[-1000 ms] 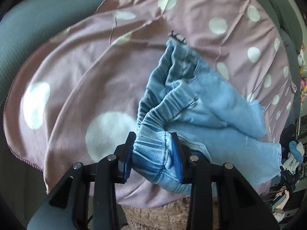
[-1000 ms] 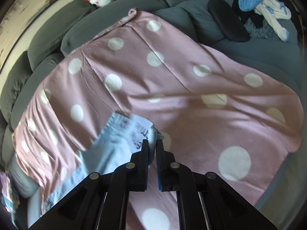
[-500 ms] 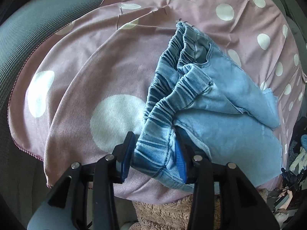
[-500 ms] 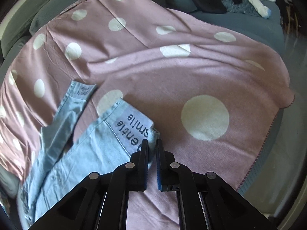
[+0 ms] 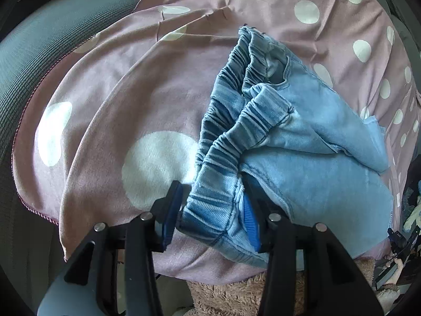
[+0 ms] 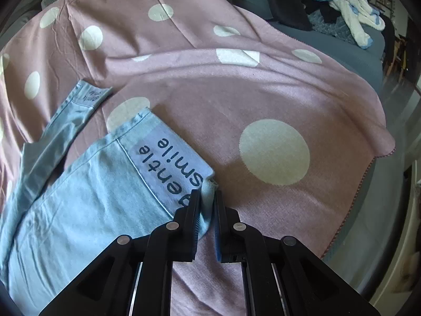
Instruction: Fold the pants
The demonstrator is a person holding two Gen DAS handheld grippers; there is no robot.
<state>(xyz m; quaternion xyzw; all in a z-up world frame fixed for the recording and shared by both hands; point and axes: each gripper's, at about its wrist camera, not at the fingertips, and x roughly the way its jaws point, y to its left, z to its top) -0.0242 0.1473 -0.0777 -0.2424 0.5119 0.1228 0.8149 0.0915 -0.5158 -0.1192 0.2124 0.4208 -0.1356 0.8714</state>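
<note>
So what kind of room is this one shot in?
Most likely a lived-in living room: a grey sofa draped with a pink polka-dot blanket serves as the folding surface, and a heap of clothes sits on the far cushions.

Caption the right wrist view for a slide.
Right gripper pinches the jeans' printed cuff on a polka-dot blanket.

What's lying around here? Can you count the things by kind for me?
Light blue pants: 1
Pink polka-dot blanket: 1
Grey sofa: 1
Heap of blue and white clothes: 1
Hand-held grippers: 2, left gripper and right gripper
Total: 6
</note>
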